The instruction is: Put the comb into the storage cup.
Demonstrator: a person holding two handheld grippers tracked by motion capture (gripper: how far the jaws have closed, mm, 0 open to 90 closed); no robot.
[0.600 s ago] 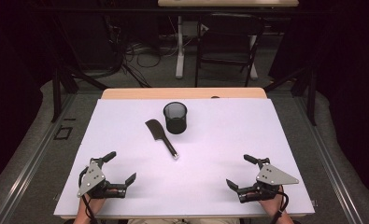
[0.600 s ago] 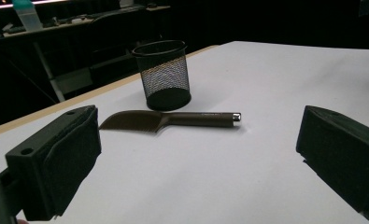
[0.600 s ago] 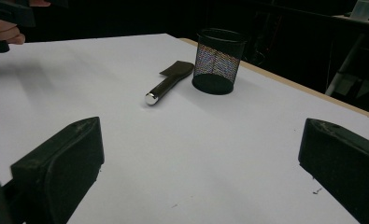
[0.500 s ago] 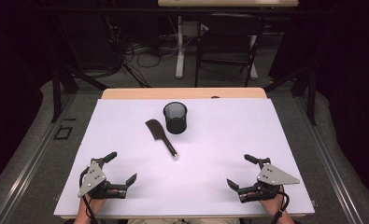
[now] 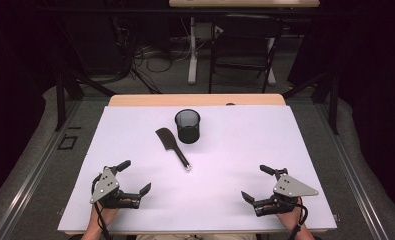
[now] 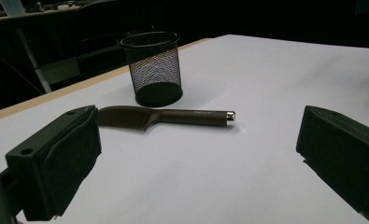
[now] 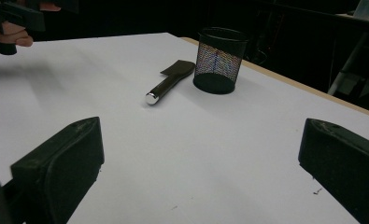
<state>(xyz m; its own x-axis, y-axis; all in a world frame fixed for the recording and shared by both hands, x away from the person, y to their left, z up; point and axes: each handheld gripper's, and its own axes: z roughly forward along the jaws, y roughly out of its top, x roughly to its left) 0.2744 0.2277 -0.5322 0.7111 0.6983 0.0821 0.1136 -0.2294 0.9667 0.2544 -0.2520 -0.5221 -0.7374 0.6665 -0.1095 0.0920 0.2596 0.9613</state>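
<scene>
start step, nothing gripped yet. left tongs (image 5: 133,176) wide, empty, near bench (image 5: 245,150) front edge, well short of cup (image 5: 187,126). right tongs (image 5: 259,183) wide, empty, also well short of cup. knife (image 5: 172,147) flat, blade just beside cup, handle toward front. next likely: reach forward, close on handle. count: one cup, one knife, two tongs.

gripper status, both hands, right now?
Left tool: open, holding nothing, resting near the table's front edge.
Right tool: open, holding nothing, short of the cleaver and mesh cup.
</scene>
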